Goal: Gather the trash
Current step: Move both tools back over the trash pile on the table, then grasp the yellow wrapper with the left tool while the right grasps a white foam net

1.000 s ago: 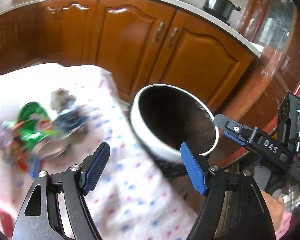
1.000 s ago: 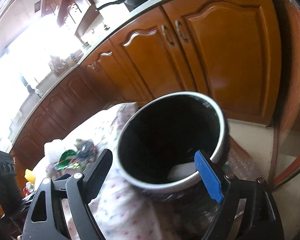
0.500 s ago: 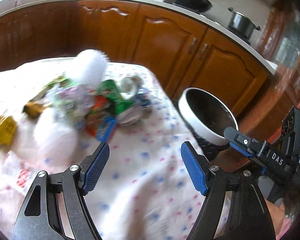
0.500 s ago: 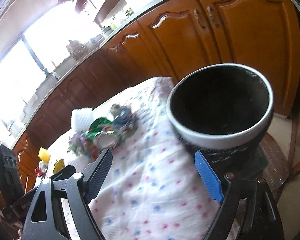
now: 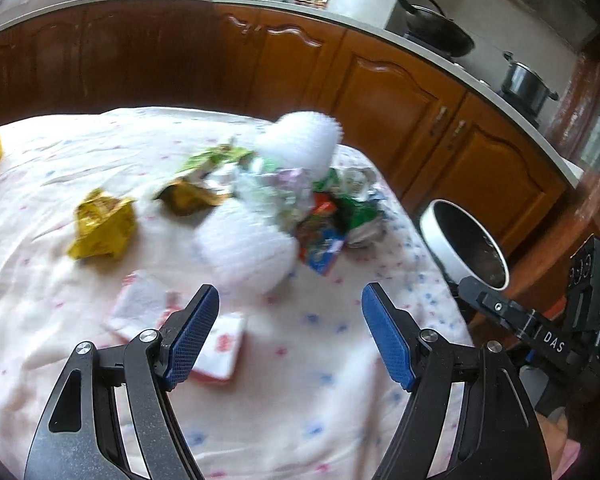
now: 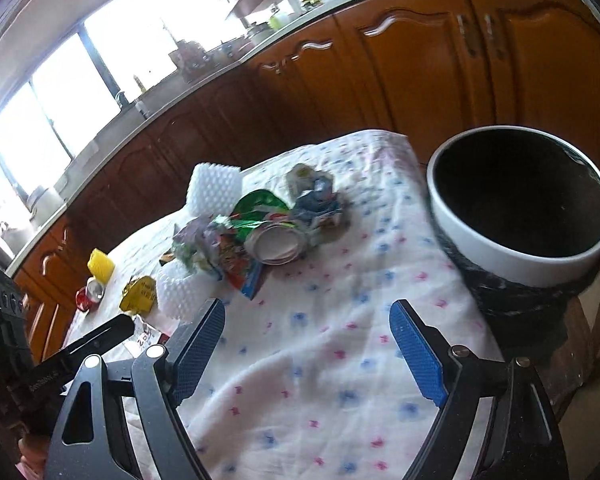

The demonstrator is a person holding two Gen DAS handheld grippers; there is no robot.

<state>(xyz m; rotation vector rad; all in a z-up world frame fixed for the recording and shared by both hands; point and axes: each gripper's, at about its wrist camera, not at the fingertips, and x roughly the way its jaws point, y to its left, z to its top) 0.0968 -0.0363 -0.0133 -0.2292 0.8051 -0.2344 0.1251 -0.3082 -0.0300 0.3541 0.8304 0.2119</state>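
While wide apart, both jaws hold nothing.

The letters "DAS" stand in white on the black arm of the right gripper (image 5: 552,344), seen from the left wrist view. Print on the wrappers (image 6: 236,248) and napkin packet (image 5: 216,344) is illegible.

Table's wearing a white cloth with pink and blue flowers (image 6: 320,344); crumpled wrappers (image 5: 320,216), white foam nets (image 5: 248,248), a yellow packet (image 5: 100,228) and napkins (image 5: 216,344) are lying on it.
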